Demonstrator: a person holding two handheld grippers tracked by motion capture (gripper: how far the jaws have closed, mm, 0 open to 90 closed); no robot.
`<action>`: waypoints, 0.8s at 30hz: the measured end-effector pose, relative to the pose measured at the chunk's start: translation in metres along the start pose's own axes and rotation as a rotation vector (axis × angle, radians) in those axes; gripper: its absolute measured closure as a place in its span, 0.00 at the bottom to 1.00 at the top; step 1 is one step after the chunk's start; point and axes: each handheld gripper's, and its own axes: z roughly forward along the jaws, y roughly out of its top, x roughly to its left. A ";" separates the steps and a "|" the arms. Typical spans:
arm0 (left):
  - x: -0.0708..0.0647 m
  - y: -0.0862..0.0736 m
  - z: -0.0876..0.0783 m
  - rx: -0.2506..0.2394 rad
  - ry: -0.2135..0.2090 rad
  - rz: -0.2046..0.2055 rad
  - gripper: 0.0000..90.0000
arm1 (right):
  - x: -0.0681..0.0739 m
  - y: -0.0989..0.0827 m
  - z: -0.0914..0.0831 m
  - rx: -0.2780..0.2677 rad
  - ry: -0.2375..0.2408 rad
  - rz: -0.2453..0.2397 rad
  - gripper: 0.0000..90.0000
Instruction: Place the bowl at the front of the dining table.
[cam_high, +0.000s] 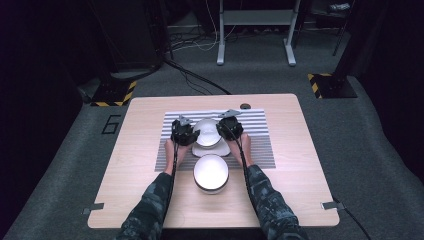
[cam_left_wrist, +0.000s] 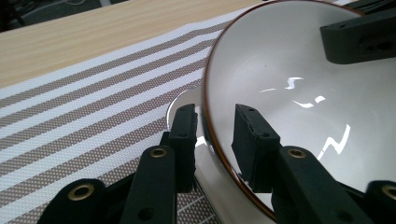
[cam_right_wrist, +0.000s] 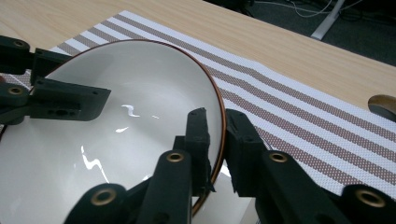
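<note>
Holding one white bowl (cam_high: 207, 131) by its rim from both sides, the two grippers work together over the striped placemat (cam_high: 260, 125) on the wooden table (cam_high: 140, 165). The left gripper (cam_left_wrist: 214, 133) has one jaw inside and one jaw outside the brown-edged rim; the gap between the jaws is small, and in the left gripper view it looks like the rim passes between them, though I cannot tell if both pads press firmly. The right gripper (cam_right_wrist: 215, 135) is nearly closed, with its jaws pinching the opposite side of the rim. The bowl appears tilted and raised a little above a white plate (cam_high: 220, 149) that lies on the placemat under it. A second bowl (cam_high: 211, 173) stands nearer to the person, just beside the placemat's near edge. I judge that the step in hand is carrying or placing the bowl with two grippers, either onto the plate or away from it; which one I cannot say. The next move asks for both hands to travel together at the same height, so the bowl does not slip or twist, and for a gentle release only when the bottom rests flat.
</note>
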 end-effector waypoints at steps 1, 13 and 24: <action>0.000 0.001 0.001 0.004 0.001 0.001 0.77 | -0.001 0.000 0.001 0.000 0.003 0.005 0.89; 0.005 0.007 0.007 0.052 -0.025 -0.071 0.76 | -0.009 0.004 0.010 0.065 0.031 0.087 0.85; 0.006 0.009 0.007 0.069 -0.035 -0.097 0.78 | -0.009 0.001 0.013 0.100 0.038 0.141 0.85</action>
